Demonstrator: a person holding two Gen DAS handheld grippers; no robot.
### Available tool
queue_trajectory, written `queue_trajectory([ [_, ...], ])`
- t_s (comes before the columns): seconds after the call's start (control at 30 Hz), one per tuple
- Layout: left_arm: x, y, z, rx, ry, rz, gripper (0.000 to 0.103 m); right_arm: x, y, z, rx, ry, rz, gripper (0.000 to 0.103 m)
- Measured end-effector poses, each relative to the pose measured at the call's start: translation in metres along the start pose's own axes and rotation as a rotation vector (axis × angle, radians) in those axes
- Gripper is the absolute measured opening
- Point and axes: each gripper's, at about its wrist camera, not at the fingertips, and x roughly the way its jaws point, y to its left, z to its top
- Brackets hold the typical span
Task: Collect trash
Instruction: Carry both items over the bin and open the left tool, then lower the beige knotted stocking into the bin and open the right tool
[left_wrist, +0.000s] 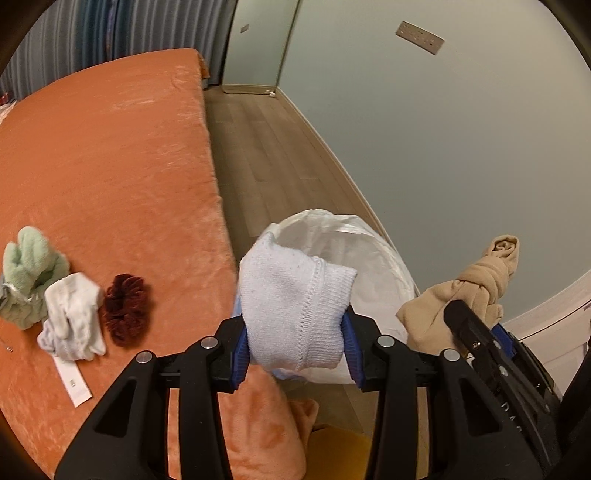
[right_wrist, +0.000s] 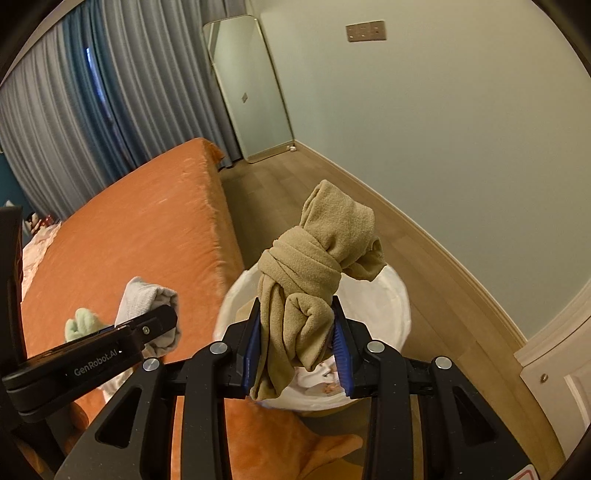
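Left gripper: clamped on a white sock, blue pads pressing both its sides.
White sock: folded bundle, long axis running away from the gripper, ribbed cuff turned to the right; it sits over the near rim of the bin.
Right gripper: closed on a knotted tan cloth.
Tan cloth: long axis upright along the fingers, knot above the pads, loose end pointing up and away; it hangs above the bin's mouth.
Bin: white-lined, on the wooden floor just beside the bed's edge.
Bed: orange cover, left of the bin; on it lie a green sock, a white glove, a dark red scrunchie and a paper tag.
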Motion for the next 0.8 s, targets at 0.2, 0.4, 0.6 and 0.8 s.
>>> queue_trajectory([
  [0.2, 0.013, -0.026, 0.009, 0.033, -0.002, -0.015, 0.059, 0.003, -0.013, 0.004, 0.030, -0.003, -0.018, 0.033],
  [0.4, 0.019, -0.031, 0.016, 0.019, -0.015, 0.014, 0.070, 0.012, -0.015, 0.008, 0.032, 0.002, -0.030, 0.034],
  [0.6, 0.017, -0.012, 0.018, -0.013, -0.028, 0.059, 0.071, 0.023, -0.005, 0.012, 0.009, 0.006, -0.040, 0.038],
  [0.8, 0.006, 0.013, 0.018, -0.056, -0.046, 0.092, 0.073, 0.024, 0.011, 0.012, -0.026, 0.000, -0.050, 0.060],
])
